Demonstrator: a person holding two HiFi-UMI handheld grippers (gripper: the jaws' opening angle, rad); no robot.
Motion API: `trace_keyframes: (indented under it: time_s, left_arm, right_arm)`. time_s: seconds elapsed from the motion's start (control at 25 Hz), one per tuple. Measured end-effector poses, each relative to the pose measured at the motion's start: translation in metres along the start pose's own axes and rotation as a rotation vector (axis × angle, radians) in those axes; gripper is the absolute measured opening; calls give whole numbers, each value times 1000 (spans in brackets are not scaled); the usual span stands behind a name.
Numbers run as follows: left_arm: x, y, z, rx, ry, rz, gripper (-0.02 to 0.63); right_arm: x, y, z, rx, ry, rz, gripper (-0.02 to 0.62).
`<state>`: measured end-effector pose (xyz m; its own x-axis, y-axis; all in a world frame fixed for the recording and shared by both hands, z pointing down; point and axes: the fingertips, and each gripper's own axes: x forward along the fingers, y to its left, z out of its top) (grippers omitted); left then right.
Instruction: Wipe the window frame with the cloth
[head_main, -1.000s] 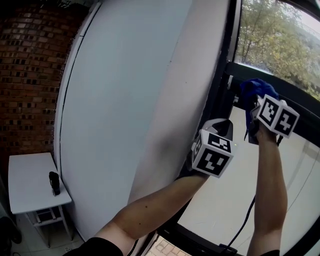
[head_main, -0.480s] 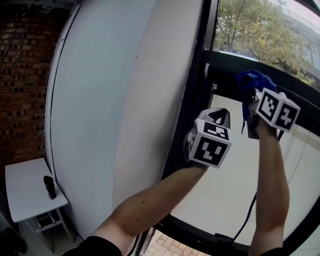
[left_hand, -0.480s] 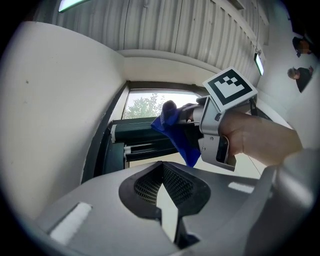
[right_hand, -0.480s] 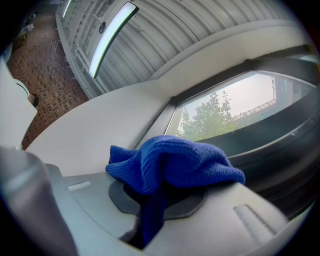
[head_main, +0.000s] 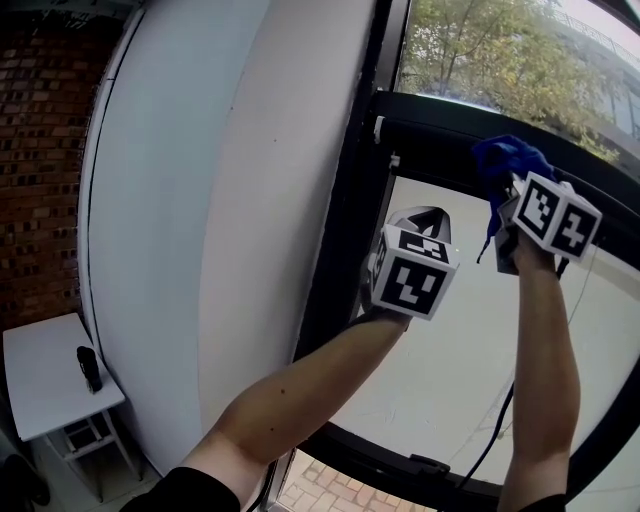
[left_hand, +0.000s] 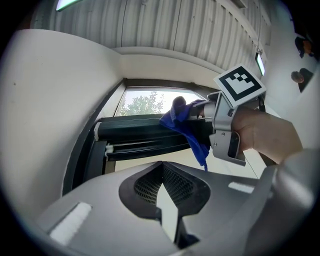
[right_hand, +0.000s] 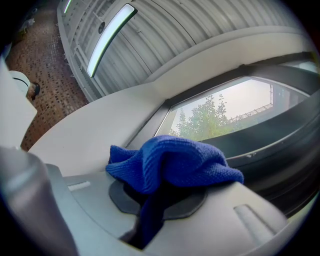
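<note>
You are at the wiping step itself: your right gripper (head_main: 500, 205) is clamped on the blue cloth (head_main: 508, 160), which is bunched over the jaws and held up at the dark crossbar of the window frame (head_main: 440, 125). Your left gripper (head_main: 425, 220) hangs just below the bar, its jaws drawn together at the tips with nothing between them, taking no part. The next move, as I judge it, is to press the cloth flat onto the bar and draw it along, keeping the loose tail from slipping out of the grip. The right gripper view shows the cloth wedged deep between the jaws but not where it meets the frame. The left gripper view shows it from the side, lying against the bar with a corner hanging down. Only the head view shows the frame's upright beside the white wall (head_main: 260, 200).
</note>
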<state>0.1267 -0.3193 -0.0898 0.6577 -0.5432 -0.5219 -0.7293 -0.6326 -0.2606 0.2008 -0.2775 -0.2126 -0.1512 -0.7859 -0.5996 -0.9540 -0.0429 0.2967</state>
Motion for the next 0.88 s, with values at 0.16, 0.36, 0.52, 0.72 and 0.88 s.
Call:
trace_keyframes:
  time_s: [0.16,0.36,0.52,0.72,0.88]
  left_arm:
    - [7,-13,12,-2,-24,0,-8]
    - [18,-21,25,-17,-41,6,-8]
    - [27,-16,40,-29,-65,-8,-8]
    - [38,-18,66,-31,-95,-46,-8]
    - [46,-25,80,-13,-103,-74,-8]
  right_arm:
    - [-13,-16,4,-11,5,-4,49]
    - [-27,-35,8,-32,4,-11,49]
    - [-32,-46,7,-41,-7,-27,49]
    - [-41,-54,9,-64,13,-49,49]
    - [-47,-64,12,-85,15,-92,49]
